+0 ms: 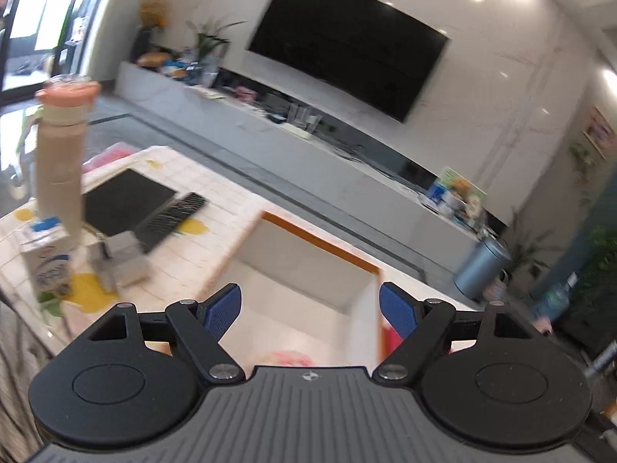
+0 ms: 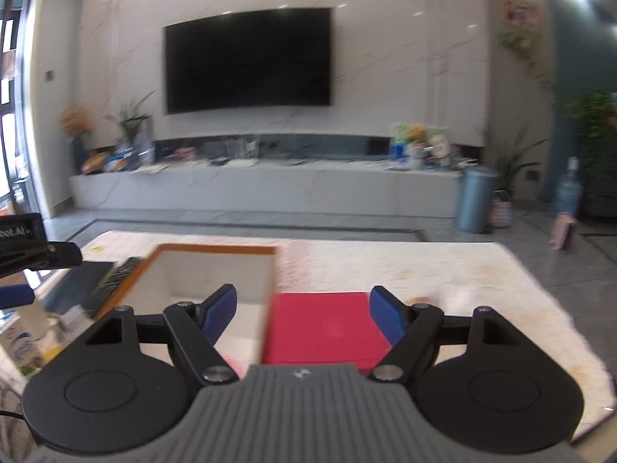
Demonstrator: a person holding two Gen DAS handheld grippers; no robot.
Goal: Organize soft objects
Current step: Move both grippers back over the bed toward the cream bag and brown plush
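At the far left of the left wrist view we see a tall beige bottle (image 1: 59, 162) with a pink cap, standing upright on the tabletop (image 1: 216, 239). A milk carton (image 1: 44, 266) stands just left of the bottle's base, and a small grey box (image 1: 125, 256) sits just right of it. Beyond the grey box lie a dark tablet (image 1: 123, 202) and a black keyboard (image 1: 171, 220), side by side and touching.

Taking the open white box (image 1: 304, 270) with its orange rim as our landmark, all of those things lie to its left. Our left gripper (image 1: 310, 310) hangs over the near part of the box with its jaws spread wide and nothing between them. Low inside the box, just above the gripper body, we make out a soft pink thing (image 1: 291, 359), too blurred to identify.

In the right wrist view the white box (image 2: 216, 270) sits left of centre, and a flat red piece (image 2: 327, 332) lies on the tabletop (image 2: 443, 270) touching its right wall. Our right gripper (image 2: 302, 318) hovers above the box's right wall and the red piece, jaws released and empty. At the left edge of this view part of the other gripper (image 2: 23, 243) shows, to the left of the box. Behind the box, a dark television (image 2: 248, 61) hangs on the marble wall.
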